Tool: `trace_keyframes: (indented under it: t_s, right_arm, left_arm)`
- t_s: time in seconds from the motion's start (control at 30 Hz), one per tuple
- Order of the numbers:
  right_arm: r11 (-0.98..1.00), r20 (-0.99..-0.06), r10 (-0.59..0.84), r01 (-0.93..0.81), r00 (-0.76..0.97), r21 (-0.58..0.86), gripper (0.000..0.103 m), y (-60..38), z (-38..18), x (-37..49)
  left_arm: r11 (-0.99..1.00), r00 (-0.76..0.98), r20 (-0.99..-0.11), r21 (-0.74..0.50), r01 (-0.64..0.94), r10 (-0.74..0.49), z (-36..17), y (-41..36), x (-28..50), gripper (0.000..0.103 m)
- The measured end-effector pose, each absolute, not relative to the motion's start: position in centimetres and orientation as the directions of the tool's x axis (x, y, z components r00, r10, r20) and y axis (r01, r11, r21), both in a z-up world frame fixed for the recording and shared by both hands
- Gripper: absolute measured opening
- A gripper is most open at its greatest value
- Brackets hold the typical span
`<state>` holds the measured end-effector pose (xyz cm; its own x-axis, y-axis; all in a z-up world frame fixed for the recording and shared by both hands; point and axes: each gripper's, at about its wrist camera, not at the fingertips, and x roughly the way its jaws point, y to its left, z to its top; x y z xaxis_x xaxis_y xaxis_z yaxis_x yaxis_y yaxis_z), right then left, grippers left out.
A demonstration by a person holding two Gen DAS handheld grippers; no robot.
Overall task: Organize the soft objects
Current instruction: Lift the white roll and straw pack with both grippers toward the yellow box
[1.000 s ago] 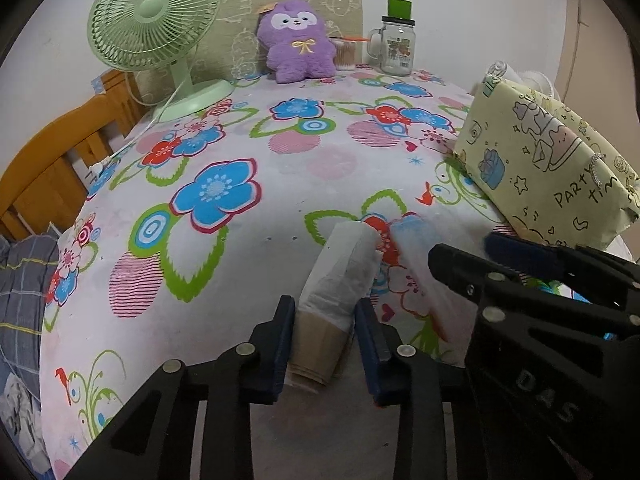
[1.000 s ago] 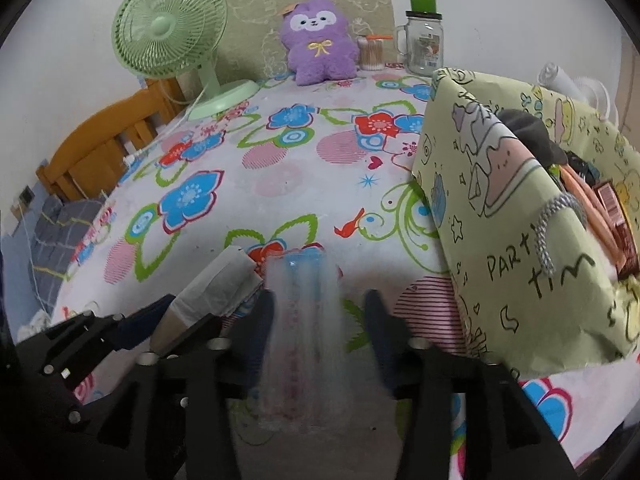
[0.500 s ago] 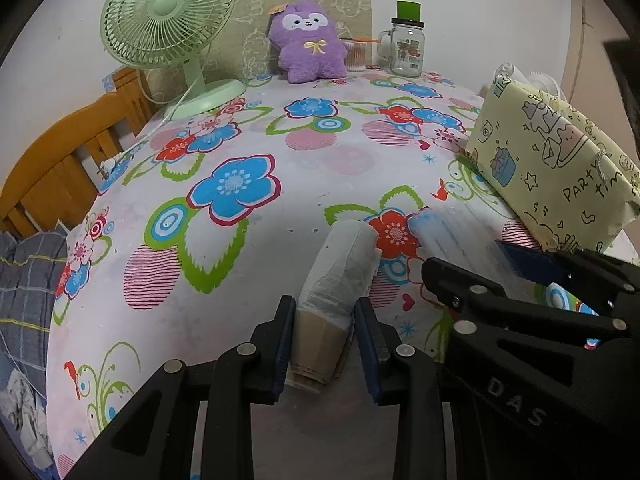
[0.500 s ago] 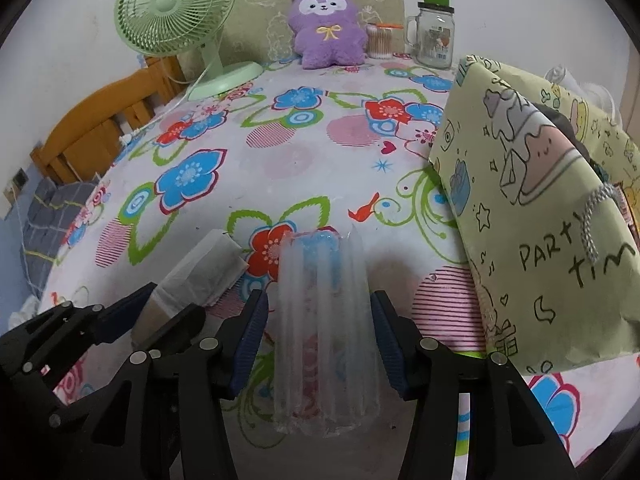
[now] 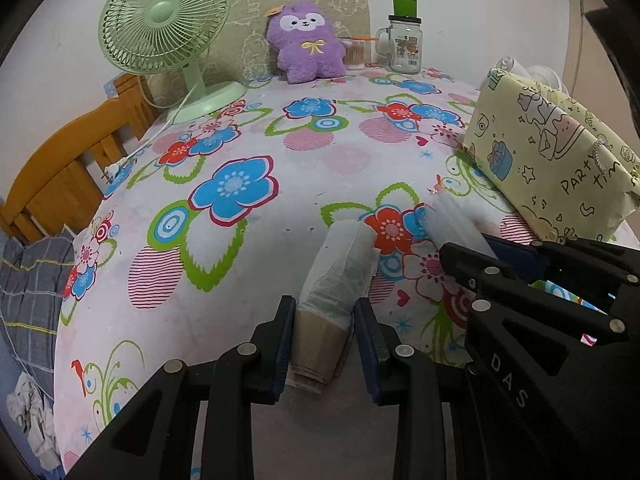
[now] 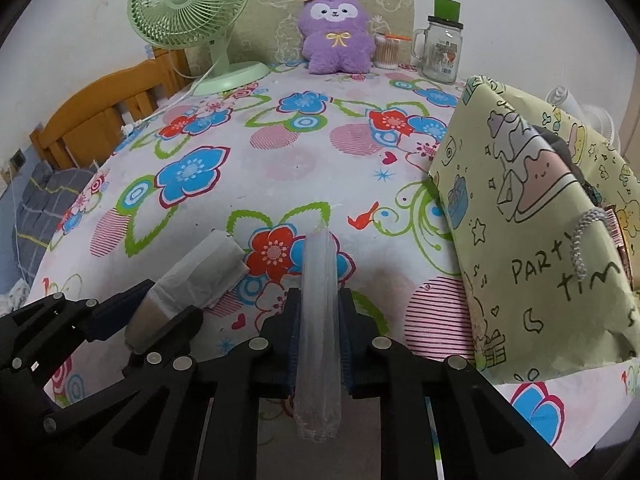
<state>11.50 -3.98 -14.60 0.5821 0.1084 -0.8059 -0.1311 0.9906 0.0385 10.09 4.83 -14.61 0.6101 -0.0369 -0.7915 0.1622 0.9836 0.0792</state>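
My left gripper (image 5: 323,322) is shut on a roll of white plastic bags with a brown cardboard end (image 5: 338,276), held just above the floral tablecloth (image 5: 240,220). The roll also shows in the right wrist view (image 6: 196,280). My right gripper (image 6: 320,312) is shut on a clear air-cushion packing strip (image 6: 318,300), squeezed narrow between the pads. The strip also shows in the left wrist view (image 5: 456,224), beside the left gripper's right side. A purple plush toy (image 6: 336,34) sits at the far edge of the table.
A yellow-green paper gift bag (image 6: 532,220) lies on the right of the table with things inside. A green desk fan (image 6: 188,4) stands far left, its cord trailing off the table. A glass mug jar (image 6: 440,48) and a cotton-swab pot (image 6: 386,52) stand at the back. A wooden chair (image 6: 100,120) is on the left.
My right gripper has closed on the clear air-cushion strip, squeezing it narrow. Both grippers have pulled slightly back and up. The left gripper still holds the roll.
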Motion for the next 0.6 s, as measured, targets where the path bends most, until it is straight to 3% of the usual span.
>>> trace_keyframes:
  t_s: [0.6]
  right_arm:
    - [0.986,-0.755,0.137,-0.162,0.641,0.042,0.020,-4.5,-11.1,9.2]
  left_arm:
    - [0.986,0.649,-0.760,0.070,0.153,-0.047,-11.8,3.3,8.2,0.029]
